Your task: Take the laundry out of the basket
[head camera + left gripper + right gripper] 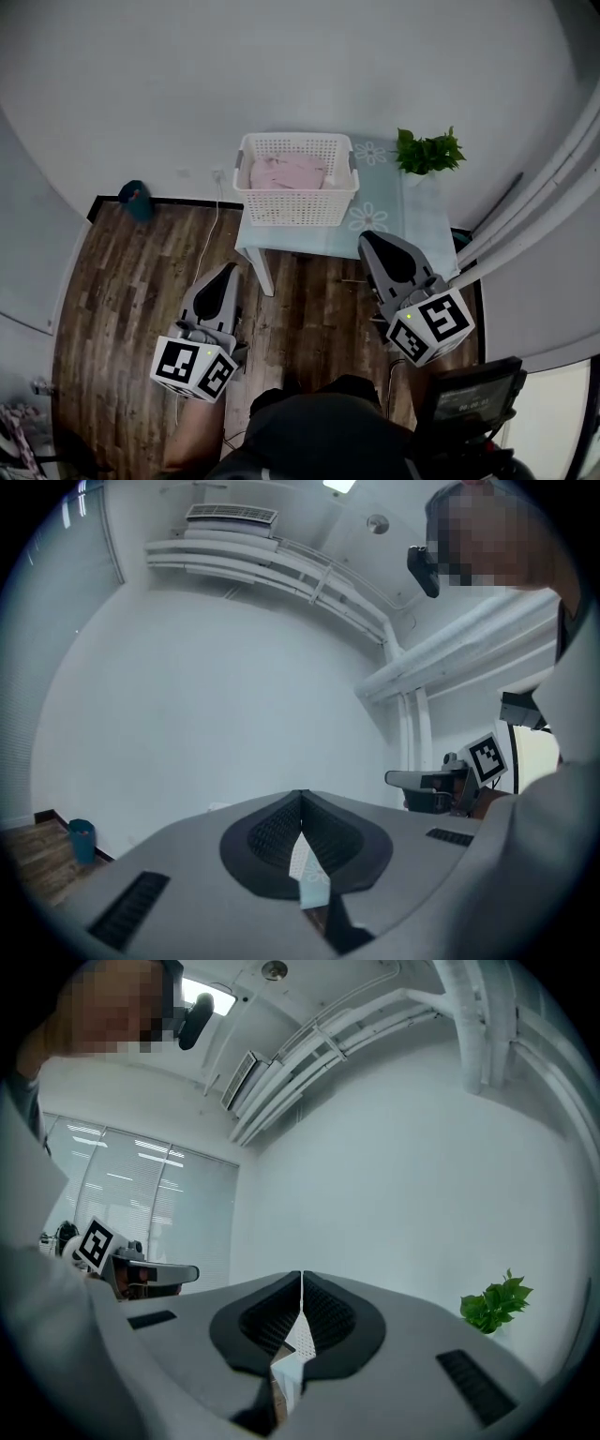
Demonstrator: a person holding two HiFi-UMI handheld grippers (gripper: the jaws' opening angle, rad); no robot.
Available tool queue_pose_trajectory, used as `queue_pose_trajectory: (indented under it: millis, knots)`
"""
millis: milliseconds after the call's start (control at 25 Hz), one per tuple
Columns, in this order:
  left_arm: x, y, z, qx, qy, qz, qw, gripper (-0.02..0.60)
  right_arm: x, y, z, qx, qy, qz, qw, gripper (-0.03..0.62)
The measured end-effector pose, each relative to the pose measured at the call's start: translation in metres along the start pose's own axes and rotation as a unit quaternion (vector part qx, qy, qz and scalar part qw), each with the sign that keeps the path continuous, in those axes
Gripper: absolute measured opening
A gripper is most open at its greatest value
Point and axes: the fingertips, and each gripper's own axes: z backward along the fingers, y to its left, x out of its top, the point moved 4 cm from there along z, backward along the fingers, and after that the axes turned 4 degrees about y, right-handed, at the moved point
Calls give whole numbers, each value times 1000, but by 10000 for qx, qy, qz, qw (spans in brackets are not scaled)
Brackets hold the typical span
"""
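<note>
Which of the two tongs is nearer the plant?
The right tongs, at the table edge near the plant; the left tongs hang over wood floor.

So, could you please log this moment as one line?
left gripper: shut, empty | right gripper: shut, empty | pink laundry: in basket

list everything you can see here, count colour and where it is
white perforated plastic laundry basket: 1, white, on the table's left part
crumpled pink laundry: 1 heap, pink, inside the basket
small table with floral cloth: 1, pale blue-green, against the wall
leafy potted plant: 1, green, table's back right corner
small round bin: 1, teal, on the floor by the wall, left of the table
thin cable: 1, white, from wall to floor, left of the table
left gripper: 1, grey, jaws shut, empty, short of the table
right gripper: 1, grey, jaws shut, empty, near the table's front edge
</note>
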Motion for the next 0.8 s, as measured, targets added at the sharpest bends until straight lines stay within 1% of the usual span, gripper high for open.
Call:
queue_pose_trajectory:
  millis: [120,360,520,640,720,800]
  knots:
    - [-2,16,-17,-23,12,81,10000,8,-3,-6,-20,27,128,37,9999,18]
    - [1,36,-53,-19,52,42,10000,8,1,-26,-52,36,65,69,9999,17]
    - [-1,47,-104,69,174,41,9998,8,-10,-73,-87,-7,211,10,9998,18]
    - [5,49,-141,52,204,28,9998,8,-11,-110,-107,-36,196,-94,9998,18]
    - [9,53,-164,124,222,5,9997,8,-10,-131,-119,65,173,-144,9997,18]
    - [13,57,-187,204,238,9,9995,8,-8,-149,-132,195,203,-43,9996,18]
